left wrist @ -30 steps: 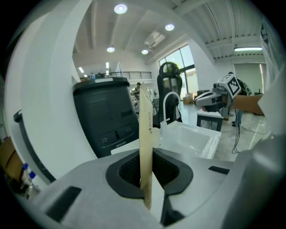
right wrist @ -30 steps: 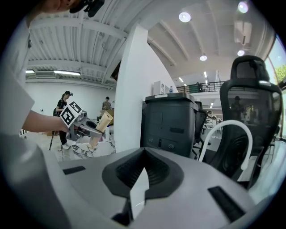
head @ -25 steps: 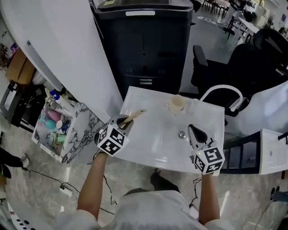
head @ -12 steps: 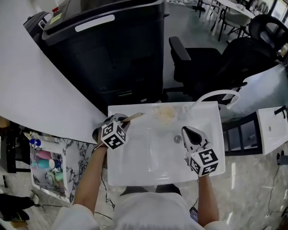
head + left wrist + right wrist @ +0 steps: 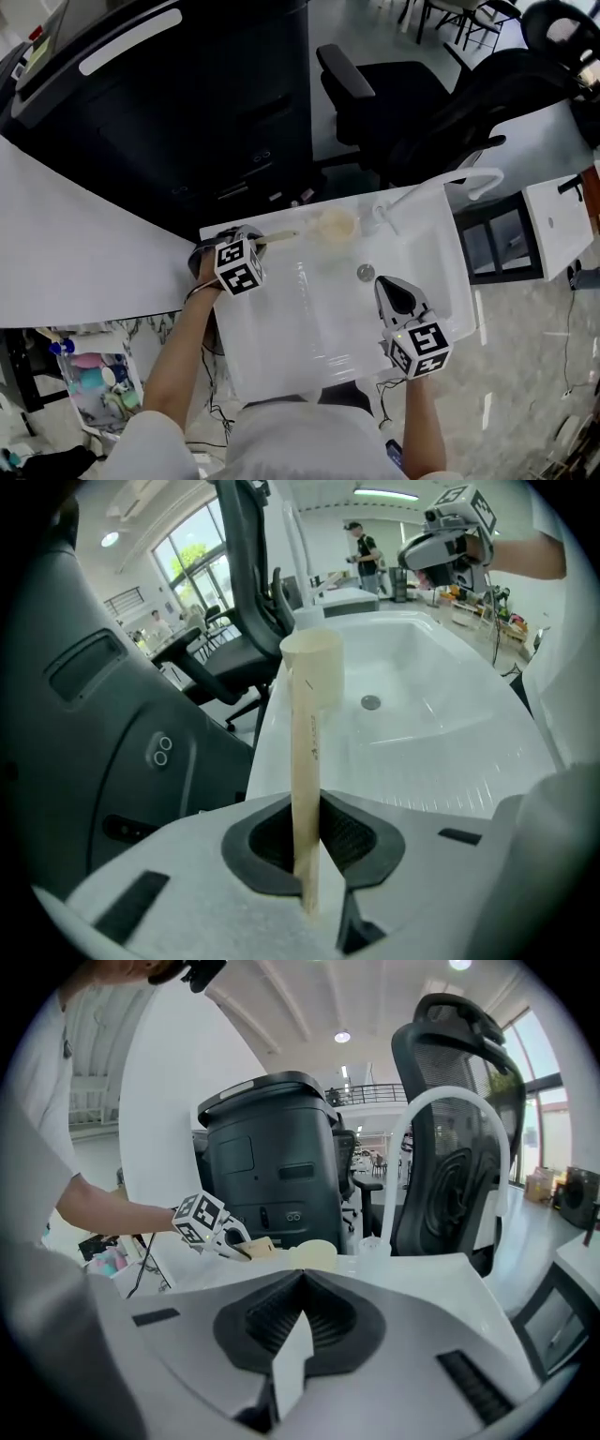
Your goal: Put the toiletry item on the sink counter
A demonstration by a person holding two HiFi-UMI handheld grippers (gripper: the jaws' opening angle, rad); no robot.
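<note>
Left gripper view: clamping the left gripper's (image 5: 306, 841) fingers (image 5: 352, 832) on a pale wooden toiletry stick (image 5: 305, 752), holding it over the back left rim of the white sink (image 5: 309, 323) with its tip near a beige cup (image 5: 312, 654), with the right gripper's (image 5: 298, 1311) fingers pressed together, empty, over the basin's right side.

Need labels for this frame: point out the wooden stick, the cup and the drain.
wooden stick (image 5: 305, 789), left gripper view, mid shaft.
cup (image 5: 336, 226), head view, its open top.
drain (image 5: 366, 273), head view, centre.
</note>
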